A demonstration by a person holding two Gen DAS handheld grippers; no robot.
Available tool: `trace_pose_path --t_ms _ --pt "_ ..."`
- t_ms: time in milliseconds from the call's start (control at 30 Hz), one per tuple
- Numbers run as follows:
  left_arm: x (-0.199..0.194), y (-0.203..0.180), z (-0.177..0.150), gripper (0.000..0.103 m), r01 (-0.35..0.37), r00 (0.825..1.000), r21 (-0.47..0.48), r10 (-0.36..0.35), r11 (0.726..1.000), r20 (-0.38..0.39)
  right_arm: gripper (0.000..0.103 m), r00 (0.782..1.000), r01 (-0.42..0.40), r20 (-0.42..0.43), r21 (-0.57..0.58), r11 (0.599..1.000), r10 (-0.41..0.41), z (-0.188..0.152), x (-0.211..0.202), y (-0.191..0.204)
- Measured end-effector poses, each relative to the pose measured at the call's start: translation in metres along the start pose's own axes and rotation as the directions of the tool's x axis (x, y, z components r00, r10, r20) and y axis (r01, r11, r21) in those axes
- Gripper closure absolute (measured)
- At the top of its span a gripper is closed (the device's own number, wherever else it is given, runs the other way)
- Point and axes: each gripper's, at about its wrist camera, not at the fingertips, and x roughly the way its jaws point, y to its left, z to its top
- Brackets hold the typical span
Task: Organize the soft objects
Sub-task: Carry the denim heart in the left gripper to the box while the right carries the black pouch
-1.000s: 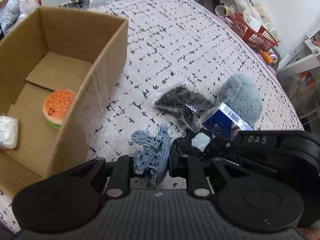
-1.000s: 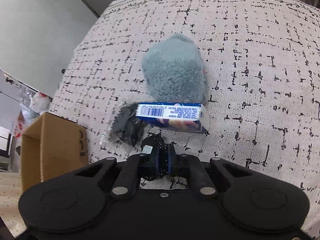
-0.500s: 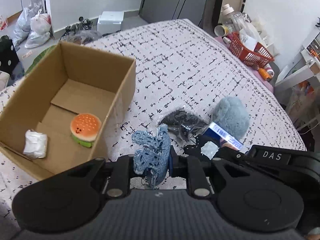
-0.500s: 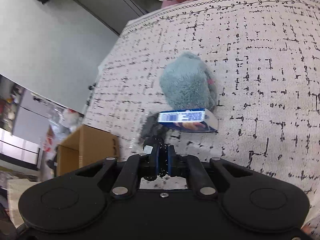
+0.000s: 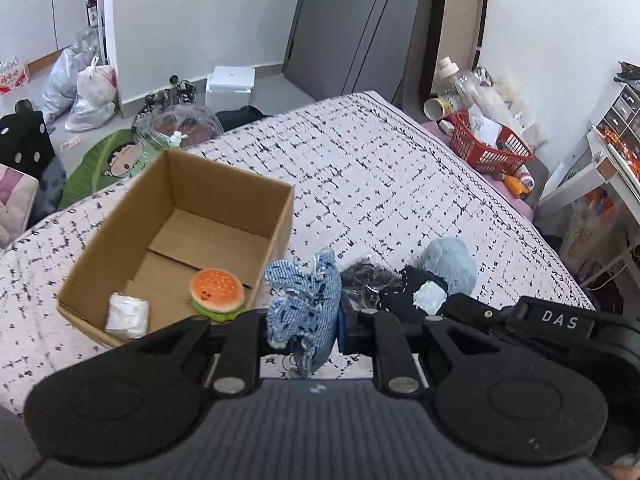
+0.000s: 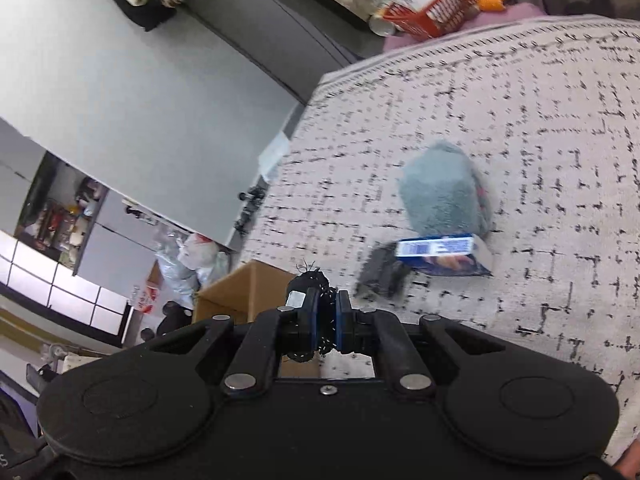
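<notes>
My left gripper (image 5: 304,320) is shut on a blue denim cloth piece (image 5: 306,300) and holds it above the bed, just right of the cardboard box (image 5: 120,248). The box holds a burger plush (image 5: 216,290) and a white wad (image 5: 126,316). My right gripper (image 6: 326,320) is shut on a black fuzzy item (image 6: 310,280) with a white tag, also in the left wrist view (image 5: 416,294). On the bed lie a grey-blue plush (image 6: 440,192), a blue packet (image 6: 444,252) and a black bagged item (image 6: 380,276).
The bed has a white cover with black dashes (image 5: 380,184). A red basket (image 5: 490,144) with bottles stands beyond the far right edge. Bags (image 5: 86,88) and a white box (image 5: 230,82) sit on the floor beyond the bed.
Both grippers have risen well above the bed with their items still held. The box and the things on the bed look smaller and lower in view.
</notes>
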Motion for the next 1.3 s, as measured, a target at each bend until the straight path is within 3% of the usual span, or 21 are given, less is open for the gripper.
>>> trace_pose_path --t_ms 633,1000,1300 --pt "-0.032 0.046 0.014 0.085 -0.040 0.998 -0.045 0.043 0.998 0.050 0.095 0.993 -0.093 0.058 -0.101 0.991 0.099 -0.016 -0.017 0.041" --pt "-0.022 0.072 0.023 0.085 -0.062 0.997 -0.075 0.065 0.995 0.048 0.095 0.987 -0.130 0.078 -0.146 0.981 0.143 -0.018 -0.010 0.060" --pt "-0.009 0.098 0.031 0.085 -0.063 0.997 -0.095 0.066 0.994 0.033 0.095 0.988 -0.120 0.076 -0.169 0.978 0.134 -0.021 0.004 0.072"
